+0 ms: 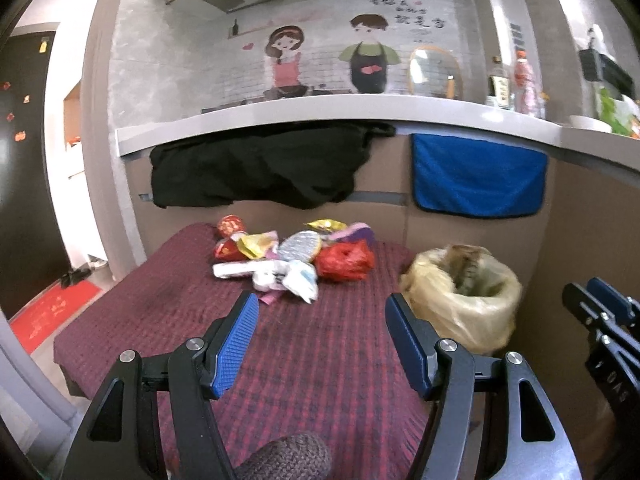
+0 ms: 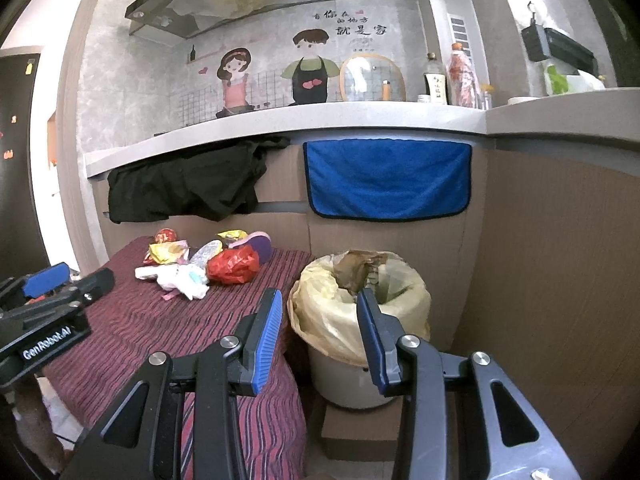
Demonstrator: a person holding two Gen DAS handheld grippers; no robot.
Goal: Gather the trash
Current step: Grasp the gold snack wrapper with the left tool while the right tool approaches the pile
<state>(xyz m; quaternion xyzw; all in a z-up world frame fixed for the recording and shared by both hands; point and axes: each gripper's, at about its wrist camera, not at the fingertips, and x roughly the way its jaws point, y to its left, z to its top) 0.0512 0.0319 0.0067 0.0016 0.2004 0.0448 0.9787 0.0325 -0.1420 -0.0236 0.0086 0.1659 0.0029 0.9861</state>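
Observation:
A pile of trash (image 1: 292,256) lies at the far end of a table with a dark red striped cloth (image 1: 168,300): a red plastic bag (image 1: 344,262), white crumpled wrappers (image 1: 280,276), gold foil wrappers and a purple piece. The pile also shows in the right wrist view (image 2: 204,260). A bin lined with a yellow bag (image 2: 360,308) stands right of the table, also in the left wrist view (image 1: 464,300). My left gripper (image 1: 320,304) is open and empty over the cloth, short of the pile. My right gripper (image 2: 320,300) is open and empty in front of the bin.
A grey counter (image 2: 320,120) runs behind, with a black cloth (image 1: 256,168) and a blue towel (image 2: 388,176) hanging from it. Bottles (image 2: 460,76) stand on the counter. The bin sits on a cardboard box (image 2: 360,428). A wood panel wall (image 2: 560,280) is at right.

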